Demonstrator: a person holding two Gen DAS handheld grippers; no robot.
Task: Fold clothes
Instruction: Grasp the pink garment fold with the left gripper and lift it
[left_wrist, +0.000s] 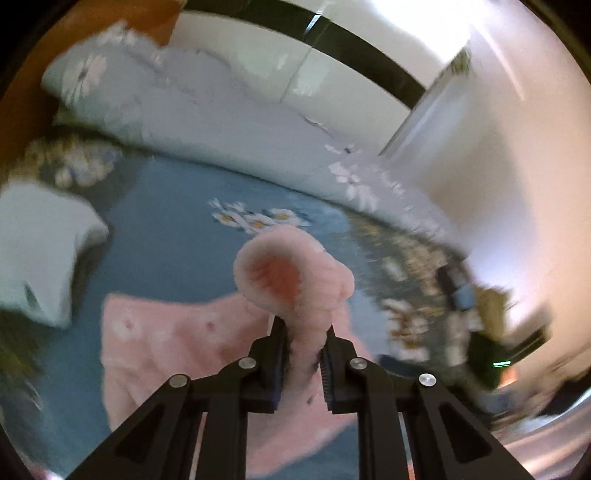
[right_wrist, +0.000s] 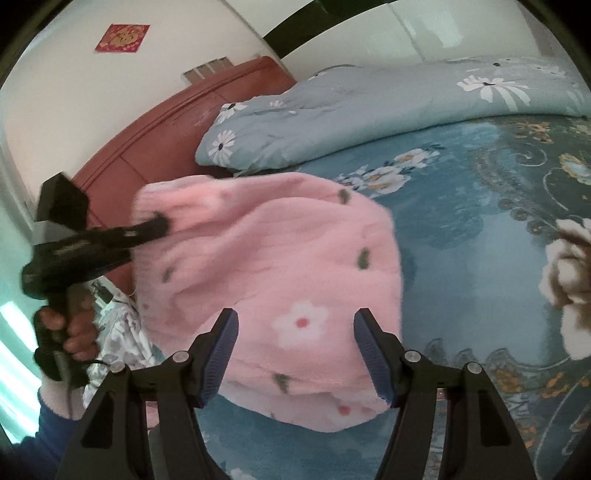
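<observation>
Black left gripper (left_wrist: 303, 341) is clamped on a bunched fold of the fluffy pink flower-print garment (right_wrist: 280, 258), lifting that edge above the blue floral bedsheet (right_wrist: 461, 229). Right gripper (right_wrist: 295, 345) hangs wide apart, empty, just over the garment. Grey-blue daisy-print quilt (right_wrist: 369, 107) lies beyond.

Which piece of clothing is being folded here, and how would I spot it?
Look at the bed with the blue flowered sheet. On it, below the rolled-up grey-blue daisy quilt, lies a fluffy pink garment, one end pinched up by the left gripper. It is the only pink thing, dotted with white flowers and green specks.
</observation>
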